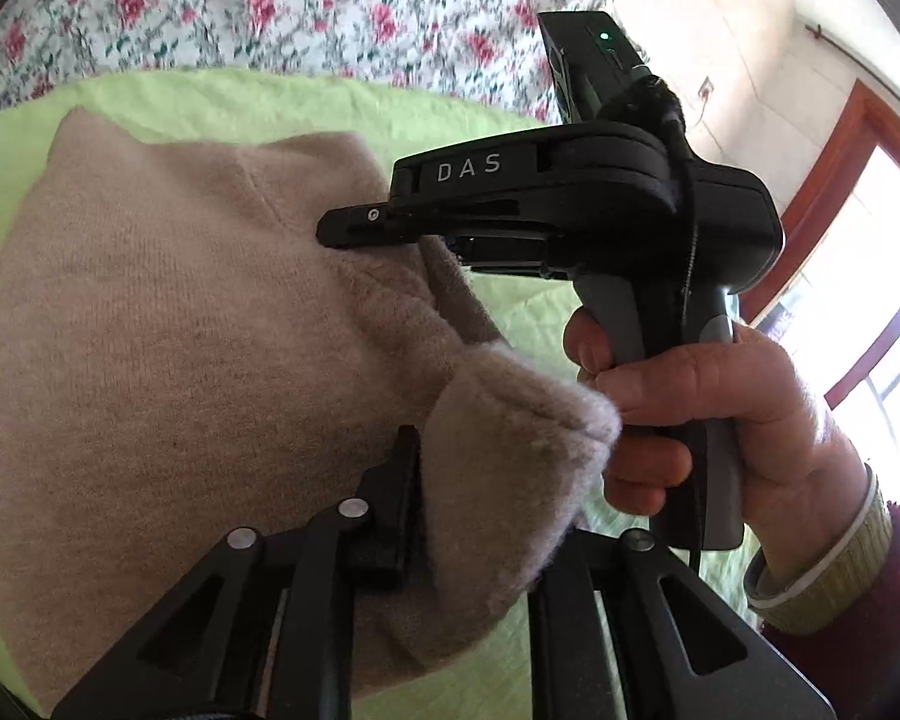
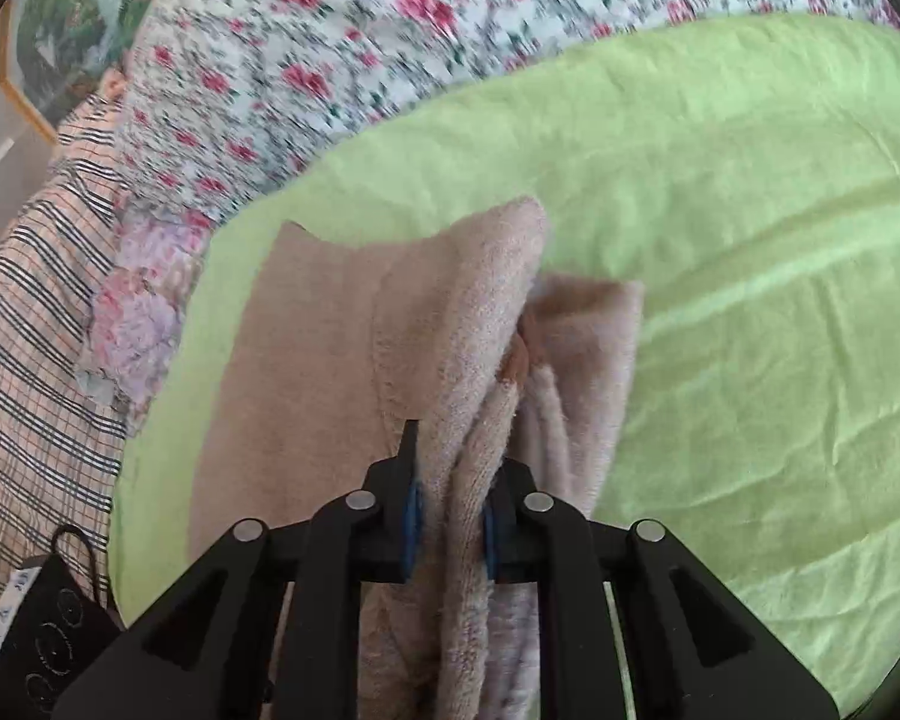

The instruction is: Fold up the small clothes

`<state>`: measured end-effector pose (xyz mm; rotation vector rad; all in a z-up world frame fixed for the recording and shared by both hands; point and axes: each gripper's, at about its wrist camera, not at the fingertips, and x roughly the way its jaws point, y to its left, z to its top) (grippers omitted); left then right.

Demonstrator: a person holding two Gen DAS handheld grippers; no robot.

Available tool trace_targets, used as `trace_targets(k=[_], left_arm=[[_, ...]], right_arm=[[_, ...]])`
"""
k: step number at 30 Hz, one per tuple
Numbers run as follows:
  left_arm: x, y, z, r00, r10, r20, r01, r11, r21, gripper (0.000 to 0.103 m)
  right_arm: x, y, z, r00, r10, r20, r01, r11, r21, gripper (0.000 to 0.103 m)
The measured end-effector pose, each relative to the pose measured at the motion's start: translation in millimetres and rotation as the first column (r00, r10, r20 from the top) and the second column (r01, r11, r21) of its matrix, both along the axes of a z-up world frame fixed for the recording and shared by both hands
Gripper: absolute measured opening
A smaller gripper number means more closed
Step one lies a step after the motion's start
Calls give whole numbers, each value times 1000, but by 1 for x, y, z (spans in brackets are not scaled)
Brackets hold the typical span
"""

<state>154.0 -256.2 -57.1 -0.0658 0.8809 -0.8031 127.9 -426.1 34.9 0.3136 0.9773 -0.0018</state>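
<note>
Right gripper (image 2: pixel 450 516) pinching beige knit garment (image 2: pixel 306 348), left gripper (image 1: pixel 474 516) clamped on its edge too; garment mid green blanket (image 2: pixel 750 240), floral quilt (image 2: pixel 330 48) behind. Lower garment cut off.

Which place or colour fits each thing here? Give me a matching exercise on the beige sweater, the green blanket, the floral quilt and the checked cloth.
Things:
1. beige sweater
2. green blanket
3. floral quilt
4. checked cloth

Descriptions:
A. spread flat under the garment
B. white with pink roses, beyond the green layer
C. dark stripes, at the left edge of the right wrist view
D. bunched between the right tongs

Pairs: 1-D, 2-A, 3-B, 4-C
</note>
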Motion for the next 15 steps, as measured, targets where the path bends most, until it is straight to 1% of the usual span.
trace_targets(k=[1, 2, 3, 4, 5, 6, 7, 8, 9, 10, 11, 13, 15], left_arm=[[0, 4, -2, 1000, -5, -21, 5, 1000, -1, 21], [-1, 8, -1, 999, -16, -36, 15, 1000, -11, 24], [-4, 15, 2, 999, -26, -40, 26, 1000, -17, 30], [-7, 21, 5, 999, -31, -39, 31, 999, -11, 43], [-11, 28, 8, 999, -32, -38, 32, 999, -8, 50], [-18, 37, 12, 999, -30, -40, 29, 1000, -8, 62], [-23, 48, 17, 999, -27, -39, 27, 999, -19, 64], [-28, 60, 23, 999, -22, -33, 21, 999, -28, 65], [-31, 72, 27, 1000, -6, -29, 5, 1000, -27, 71], [-33, 85, 32, 1000, 18, -24, -19, 999, -29, 79], [-32, 102, 35, 999, 51, -21, -51, 998, -38, 81], [-18, 122, 40, 994, 110, -30, -111, 993, -41, 82], [6, 146, 37, 982, 175, -68, -178, 983, -49, 83]], right_arm=[[-4, -1, 0, 1000, -9, 9, 9, 1000, -1, 23], [-7, 0, 1, 1000, -15, 18, 15, 1000, 1, 25], [-13, 0, 2, 999, -28, 25, 28, 1000, -8, 28], [-19, 2, 5, 999, -40, 28, 41, 999, -25, 30], [-24, 2, 7, 998, -49, 29, 50, 998, -45, 33], [-31, 3, 9, 998, -65, 26, 67, 994, -83, 45], [-37, 4, 10, 996, -84, 19, 85, 990, -113, 69], [-43, 4, 12, 995, -100, 21, 102, 986, -129, 79], [-50, 2, 14, 994, -101, 33, 104, 988, -110, 86], [-54, 0, 15, 994, -98, 41, 101, 992, -80, 86], [-58, -3, 16, 994, -98, 45, 100, 994, -42, 86], [-62, -7, 16, 994, -99, 49, 98, 995, 25, 86], [-59, -8, 15, 994, -99, 53, 95, 993, 73, 86]])
